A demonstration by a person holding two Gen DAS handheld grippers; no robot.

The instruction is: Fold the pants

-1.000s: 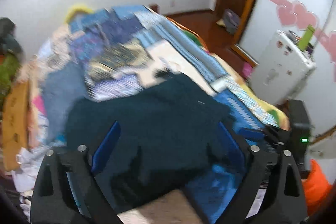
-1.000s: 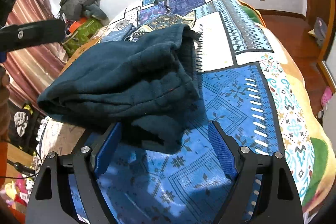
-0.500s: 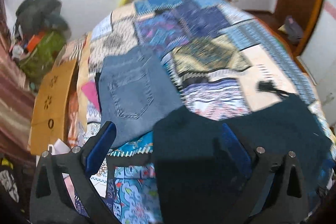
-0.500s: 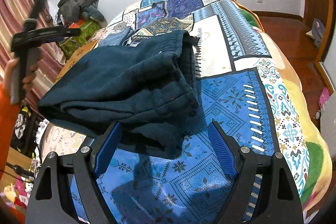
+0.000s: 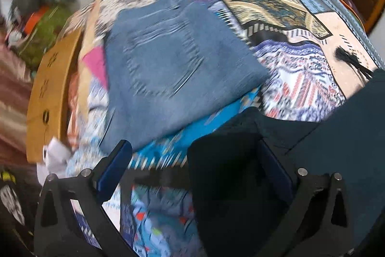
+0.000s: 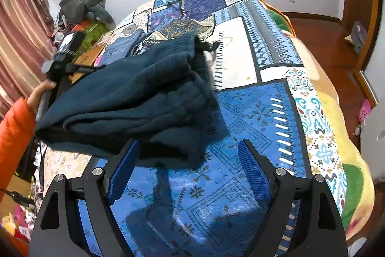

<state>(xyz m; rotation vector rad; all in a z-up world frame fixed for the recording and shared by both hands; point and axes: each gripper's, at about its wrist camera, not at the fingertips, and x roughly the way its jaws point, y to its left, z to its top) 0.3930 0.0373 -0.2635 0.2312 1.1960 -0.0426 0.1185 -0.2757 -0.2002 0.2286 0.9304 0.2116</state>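
Note:
Dark teal fleece pants lie folded in a thick bundle on the patchwork bedspread; their black drawstring trails off the waistband at the far end. My right gripper is open and empty, just short of the bundle's near edge. My left gripper is open, at the left end of the same pants, with a corner of the dark fabric between its fingers but not clamped. Folded blue jeans lie on the bed beyond the left gripper.
A wooden board leans along the bed's left side. A pile of bags and clothes sits by the far wall next to a pink curtain. The bed's right edge drops to a wooden floor.
My left gripper has swung left and come down to the pants' left end, now facing the jeans. My right gripper has stayed nearly still, and the pants bundle has not moved.

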